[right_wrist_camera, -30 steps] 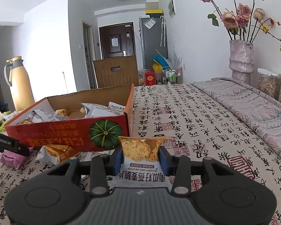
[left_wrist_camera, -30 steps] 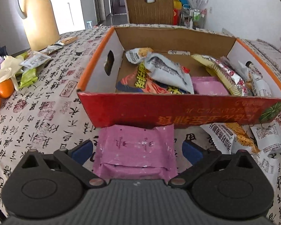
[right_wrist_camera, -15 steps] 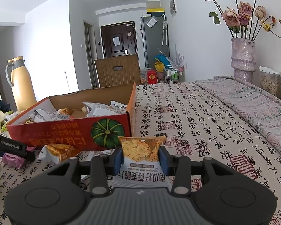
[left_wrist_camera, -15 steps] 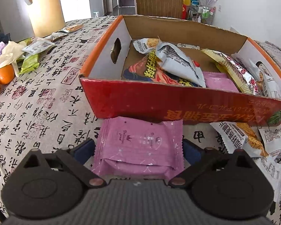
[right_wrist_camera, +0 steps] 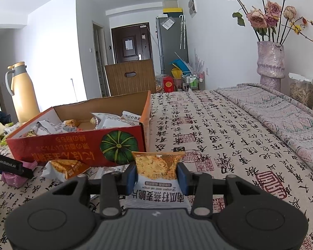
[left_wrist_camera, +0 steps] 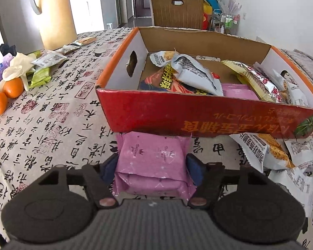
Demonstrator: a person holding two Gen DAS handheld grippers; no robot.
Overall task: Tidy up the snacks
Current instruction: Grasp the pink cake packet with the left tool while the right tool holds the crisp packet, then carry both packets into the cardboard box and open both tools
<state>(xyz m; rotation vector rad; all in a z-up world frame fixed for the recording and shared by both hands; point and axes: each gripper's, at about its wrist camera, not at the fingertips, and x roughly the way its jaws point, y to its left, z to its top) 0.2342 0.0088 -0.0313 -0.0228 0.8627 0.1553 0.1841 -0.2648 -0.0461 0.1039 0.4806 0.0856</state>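
Fingers of the left gripper (left_wrist_camera: 152, 168) are closing around the pink packet (left_wrist_camera: 151, 162), which lies against the red box (left_wrist_camera: 177, 114); the soft wrapper may crumple and slip. An oat-crisp packet (right_wrist_camera: 159, 179) is clamped in the right gripper (right_wrist_camera: 156, 177).

You get bright, even daylight; soft shadows under the box (left_wrist_camera: 198, 118); fisheye bending and dark corners.
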